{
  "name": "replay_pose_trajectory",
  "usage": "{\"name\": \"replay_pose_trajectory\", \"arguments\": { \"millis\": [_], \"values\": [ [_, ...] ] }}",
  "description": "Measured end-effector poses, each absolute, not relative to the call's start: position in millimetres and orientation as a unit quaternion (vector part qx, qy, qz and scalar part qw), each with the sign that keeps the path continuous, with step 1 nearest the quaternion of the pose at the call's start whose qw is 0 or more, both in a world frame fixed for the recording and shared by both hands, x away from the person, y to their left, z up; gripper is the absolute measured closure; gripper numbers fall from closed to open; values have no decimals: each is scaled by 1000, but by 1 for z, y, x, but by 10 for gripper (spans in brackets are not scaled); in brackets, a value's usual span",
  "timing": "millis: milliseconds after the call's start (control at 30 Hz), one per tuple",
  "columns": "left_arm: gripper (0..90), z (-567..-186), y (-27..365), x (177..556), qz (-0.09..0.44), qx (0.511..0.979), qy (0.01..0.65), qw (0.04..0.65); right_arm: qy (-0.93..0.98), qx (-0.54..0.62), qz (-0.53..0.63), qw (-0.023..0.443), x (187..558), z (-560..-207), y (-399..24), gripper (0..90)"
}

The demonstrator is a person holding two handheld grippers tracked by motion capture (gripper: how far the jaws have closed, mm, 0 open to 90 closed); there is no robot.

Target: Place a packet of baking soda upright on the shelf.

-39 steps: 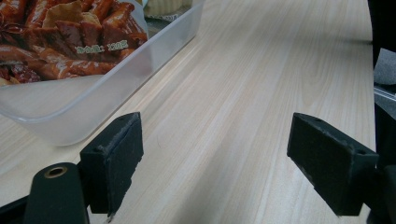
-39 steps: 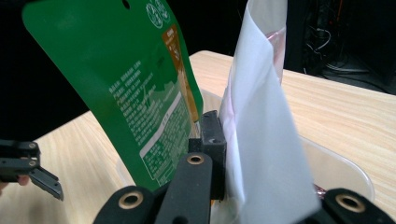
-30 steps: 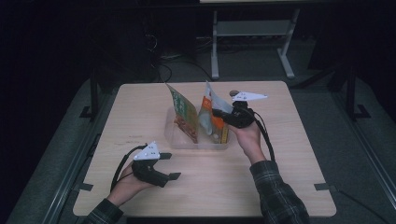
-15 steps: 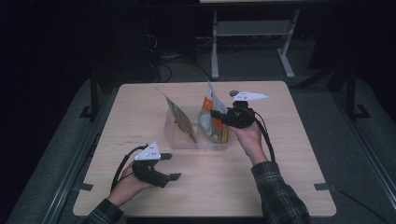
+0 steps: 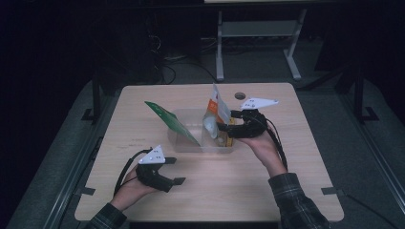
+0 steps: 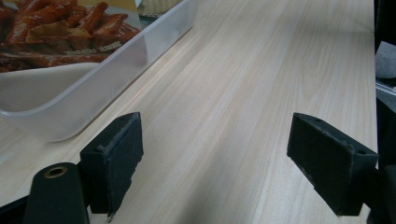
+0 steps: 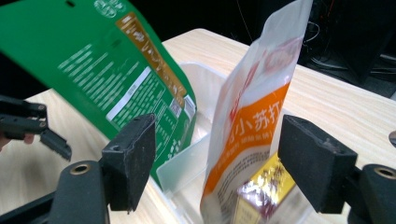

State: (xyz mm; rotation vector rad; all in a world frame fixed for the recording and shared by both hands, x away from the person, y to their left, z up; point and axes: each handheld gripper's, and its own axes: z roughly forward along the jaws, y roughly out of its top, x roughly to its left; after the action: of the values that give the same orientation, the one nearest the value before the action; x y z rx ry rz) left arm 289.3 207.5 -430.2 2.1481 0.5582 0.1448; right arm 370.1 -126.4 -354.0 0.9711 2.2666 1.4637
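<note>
High view: clear bin (image 5: 191,143) at frame centre; green packet (image 5: 171,122) leans out over its left rim, orange-white pouch (image 5: 216,110) stands inside. Right gripper (image 5: 223,127) at bin's right side, jaws just opened, pouch released.

Left gripper view: left gripper (image 6: 215,163) spread wide, nothing between jaws, bin corner upper left.

Right gripper view: pouch between parted jaws, untouched, yellow packet (image 7: 264,191) beside it. Judged step: release after placing; next move calls for clean withdrawal without toppling pouch.

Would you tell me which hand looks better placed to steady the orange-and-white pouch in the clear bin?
Right. The right tool, jaws just opened, sits beside the orange-and-white pouch in the clear bin. The left tool rests open on the table, apart.
</note>
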Motion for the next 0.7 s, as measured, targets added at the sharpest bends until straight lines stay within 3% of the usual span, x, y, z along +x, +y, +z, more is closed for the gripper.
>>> {"name": "replay_pose_trajectory", "arguments": {
  "millis": [700],
  "values": [
    [180,-434,206,290,51,872,220,435,793,313,505,138,319,-367,-174,259]
  ]
}}
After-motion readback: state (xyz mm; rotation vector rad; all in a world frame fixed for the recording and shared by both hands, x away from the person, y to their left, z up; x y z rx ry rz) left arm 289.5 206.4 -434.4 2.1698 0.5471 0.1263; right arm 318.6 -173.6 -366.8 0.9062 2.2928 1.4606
